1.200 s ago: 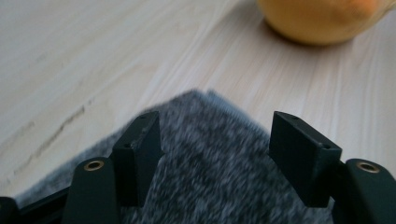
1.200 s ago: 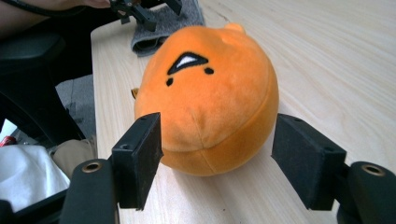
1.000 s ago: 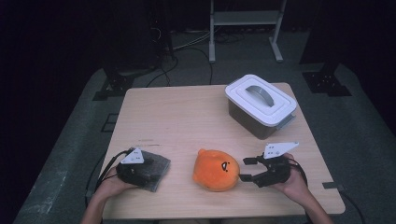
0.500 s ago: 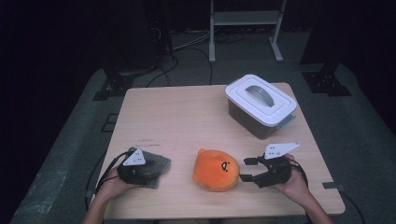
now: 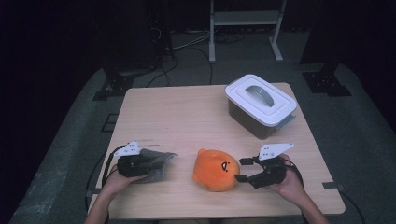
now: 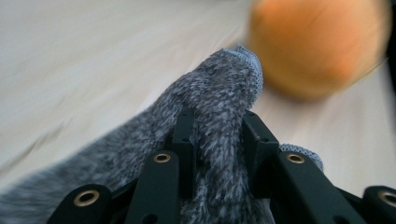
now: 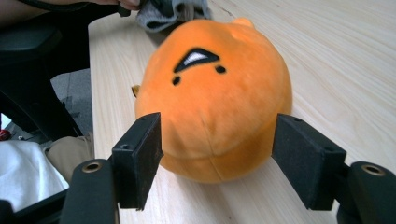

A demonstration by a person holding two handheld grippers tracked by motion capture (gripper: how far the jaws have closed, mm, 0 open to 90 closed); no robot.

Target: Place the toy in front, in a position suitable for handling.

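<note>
A fuzzy grey cloth (image 5: 161,161) lies near the table's front left. My left gripper (image 5: 150,165) has just been closing and now pinches a raised fold of the cloth (image 6: 219,88) between its pads, as the left gripper view (image 6: 217,128) shows. A round orange plush toy (image 5: 215,169) with a black-and-white face sits at front centre. My right gripper (image 5: 242,170) lies level to the toy's right, open. In the right gripper view, its jaws (image 7: 217,140) stand on either side of the plush (image 7: 215,84), with a gap at the right pad.
A dark bin with a white handled lid (image 5: 259,102) stands at the back right of the wooden table (image 5: 187,112). The table's front edge runs just behind both hands. Beyond the table are dark floor, cables and a metal stand.
Both hands and the plush stay where they were. The grey cloth at the left gripper looks slightly more gathered than before.
</note>
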